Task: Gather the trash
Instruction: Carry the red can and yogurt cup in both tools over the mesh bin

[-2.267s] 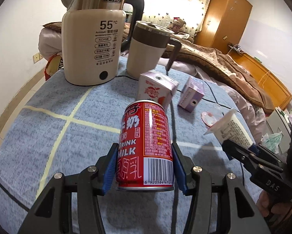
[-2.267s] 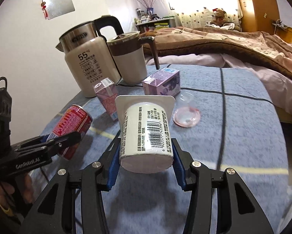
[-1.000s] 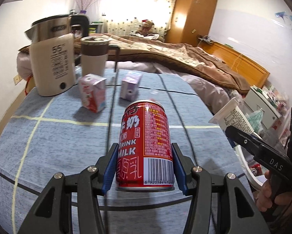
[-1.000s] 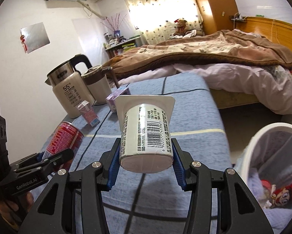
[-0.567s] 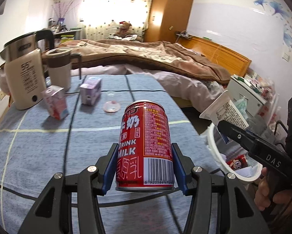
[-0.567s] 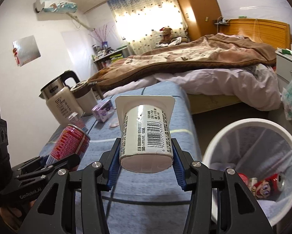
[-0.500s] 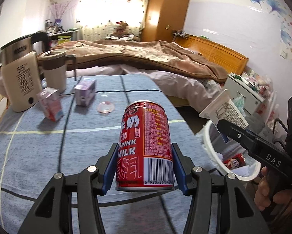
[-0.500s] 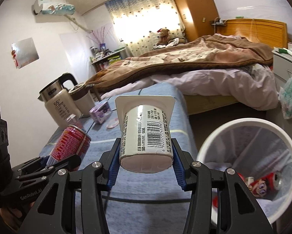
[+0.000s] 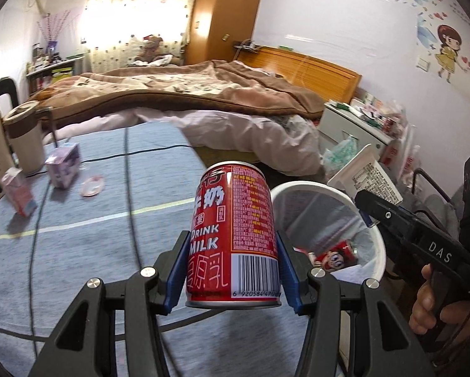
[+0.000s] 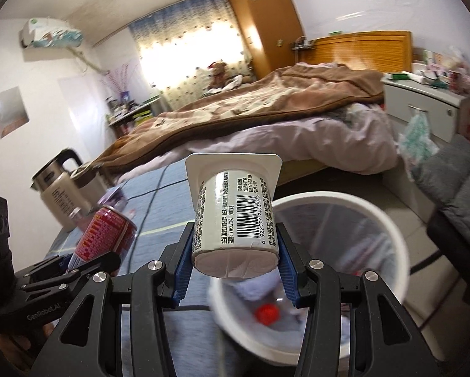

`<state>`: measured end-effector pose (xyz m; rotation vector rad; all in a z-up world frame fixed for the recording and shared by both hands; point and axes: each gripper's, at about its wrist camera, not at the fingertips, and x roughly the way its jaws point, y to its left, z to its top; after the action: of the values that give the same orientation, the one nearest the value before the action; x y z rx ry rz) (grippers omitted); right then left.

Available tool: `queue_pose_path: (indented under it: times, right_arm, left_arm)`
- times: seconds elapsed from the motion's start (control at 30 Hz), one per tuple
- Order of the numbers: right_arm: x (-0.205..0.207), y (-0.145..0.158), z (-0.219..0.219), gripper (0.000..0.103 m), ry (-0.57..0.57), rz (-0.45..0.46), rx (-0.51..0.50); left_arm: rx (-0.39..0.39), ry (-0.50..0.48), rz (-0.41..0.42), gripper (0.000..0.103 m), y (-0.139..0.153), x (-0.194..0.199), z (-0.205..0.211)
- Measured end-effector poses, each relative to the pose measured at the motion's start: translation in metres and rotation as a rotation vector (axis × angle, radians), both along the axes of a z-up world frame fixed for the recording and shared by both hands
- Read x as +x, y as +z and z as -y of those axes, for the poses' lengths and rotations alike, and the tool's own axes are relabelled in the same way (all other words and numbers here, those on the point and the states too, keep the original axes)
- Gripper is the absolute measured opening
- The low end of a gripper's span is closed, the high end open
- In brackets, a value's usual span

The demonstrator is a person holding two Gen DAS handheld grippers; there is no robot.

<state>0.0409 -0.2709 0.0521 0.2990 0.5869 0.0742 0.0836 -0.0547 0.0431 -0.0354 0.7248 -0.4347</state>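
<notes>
Nearest the cameras, the left claw [image 9: 233, 278] is clamped on an upright red milk drink can [image 9: 233, 232], its blue pads pressed against the can's lower sides. The right claw [image 10: 235, 268] grips a white yogurt cup [image 10: 235, 216] around its body, square rim pointing away. Just beyond both loads stands a white trash bin [image 10: 389, 229] lined with a clear bag and already holding a red can; in the right wrist view the yogurt cup hangs over the bin's near rim, while the milk can appears just to the bin's left, above the edge of the table [image 9: 77, 251], which is covered in blue cloth. This looks like the drop-off step, with both items carried to the bin. The next move likely calls for centring each item over the opening and spreading the claws so they fall inside. Farther back on the table lie a purple carton [image 9: 63, 169], a pink carton [image 9: 18, 196] and a small clear lid [image 9: 91, 185], probably trash to fetch later, beside a kettle [image 10: 58, 193] and a mug [image 9: 25, 138]. Beyond them is a bed [image 9: 178, 94].
</notes>
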Motion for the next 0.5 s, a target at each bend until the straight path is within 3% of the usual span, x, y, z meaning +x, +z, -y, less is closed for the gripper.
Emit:
queue_pose_path:
  times: [0.5]
  right_arm:
    - [-0.011, -0.028, 0.061, 0.049, -0.12, -0.101, -0.036]
  left_arm:
    - [0.019, -0.129, -0.041, 0.054, -0.015, 0.003, 0.072]
